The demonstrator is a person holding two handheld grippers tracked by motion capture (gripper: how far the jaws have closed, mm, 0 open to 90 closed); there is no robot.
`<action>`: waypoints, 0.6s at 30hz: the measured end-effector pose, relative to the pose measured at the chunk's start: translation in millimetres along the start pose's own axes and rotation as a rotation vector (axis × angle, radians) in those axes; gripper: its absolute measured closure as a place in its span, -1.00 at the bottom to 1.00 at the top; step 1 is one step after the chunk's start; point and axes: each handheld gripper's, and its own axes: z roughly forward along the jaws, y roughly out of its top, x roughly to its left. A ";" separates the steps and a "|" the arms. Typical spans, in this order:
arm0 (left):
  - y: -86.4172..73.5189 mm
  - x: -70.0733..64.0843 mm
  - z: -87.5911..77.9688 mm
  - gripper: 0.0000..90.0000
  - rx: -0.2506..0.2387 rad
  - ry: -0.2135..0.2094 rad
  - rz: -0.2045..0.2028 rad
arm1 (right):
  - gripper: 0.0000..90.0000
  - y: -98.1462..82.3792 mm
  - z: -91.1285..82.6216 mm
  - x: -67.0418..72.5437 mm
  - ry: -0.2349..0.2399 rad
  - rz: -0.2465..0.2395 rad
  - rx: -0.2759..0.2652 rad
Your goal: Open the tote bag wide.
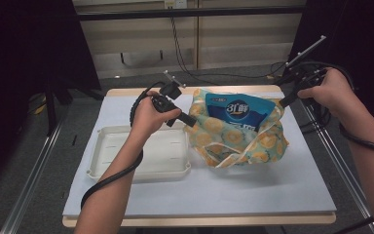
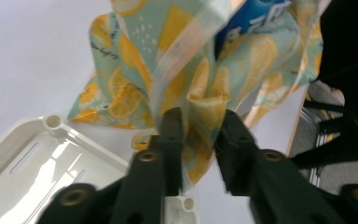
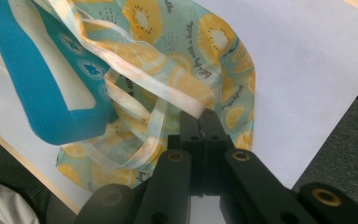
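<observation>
The cloth bag (image 1: 238, 134), printed with lemon slices, stands on the tabletop (image 1: 292, 180) between the two grippers. A blue packet (image 1: 238, 113) sits inside it, and its upper part shows through the open mouth.

State of the right gripper (image 3: 199, 119): the jaws are fully closed, pinching the pale hem of the bag's rim. From the high view, this grip lifts the far right corner of the mouth.

State of the left gripper (image 2: 200, 128): the jaws stand at a narrow setting, with a fold of the bag's rim hanging in the gap between them. The fingers (image 2: 170, 135) appear to touch the cloth on at least one side, but a firm pinch cannot be confirmed from the left gripper view. This gripper is at the near left edge of the mouth.

The white tray (image 1: 141, 156) lies just below and behind the left gripper, beside the bag, and holds nothing.

Judged progress:
1. Bag mouth held open on the right side: done.
2. Grip on the left side of the mouth: in hand, not yet secure by appearance.
3. Packet: seated in the bag, top part still above the rim.

Remaining work, as far as can be judged, depends on the intent. If the packet is being unpacked, it has yet to be drawn out, and the tray beside the left gripper is the likely receiving place. If it is being packed, the cloth must still be drawn up over the packet.
</observation>
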 end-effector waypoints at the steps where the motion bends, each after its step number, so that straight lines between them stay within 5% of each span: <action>1: 0.6 0.4 -2.3 0.50 -0.024 0.002 -0.021 | 1.00 -0.1 -0.9 1.4 -0.002 0.019 0.015; 6: 7.8 2.6 -18.5 -0.04 -0.065 0.033 -0.012 | 1.00 0.8 -0.2 1.7 -0.002 0.000 0.007; 10: 12.8 6.6 -26.6 -0.20 -0.105 0.039 -0.044 | 1.00 0.8 1.7 1.3 0.005 -0.009 0.007; 18: 22.0 24.8 -24.4 -0.18 -0.136 0.095 -0.092 | 1.00 1.0 2.7 0.4 0.004 0.000 0.013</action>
